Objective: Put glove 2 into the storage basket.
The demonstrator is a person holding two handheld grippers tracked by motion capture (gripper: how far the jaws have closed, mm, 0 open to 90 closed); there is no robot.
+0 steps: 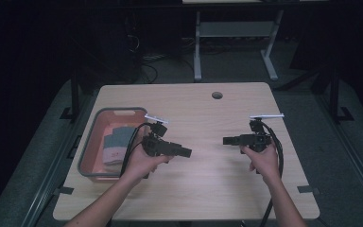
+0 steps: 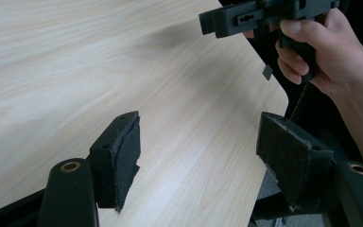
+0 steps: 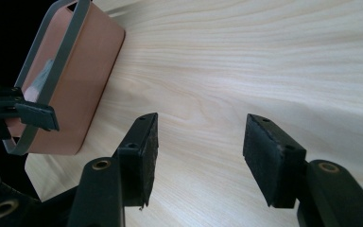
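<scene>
Wood table (image 1: 208,118): pale, smooth, with long grain lines and round corners; a small round hole (image 1: 217,95) sits near its far edge.
Bin (image 1: 90,142): pink plastic box with a grey rim and soft corners, at the left side of the table; from the right gripper view it looks tipped (image 3: 82,90).
Cloths (image 1: 116,144): folded grey and pink pieces lying inside the bin; what they are exactly is hard to tell.
Left hand (image 1: 142,163): comes in from the bottom and holds its tool just beside the bin, above the table top.
Right hand (image 1: 263,160): holds its tool over the right part of the table, well apart from the bin.
Left gripper (image 1: 185,152): black, points to the right; in its own view (image 2: 198,151) the fuzzy black pads are spread wide with bare wood between them.
Right gripper (image 1: 228,140): black, points to the left, facing the other one; its pads (image 3: 198,156) are spread too, pinching nothing.
Cut off: both arms at the bottom edge.
</scene>
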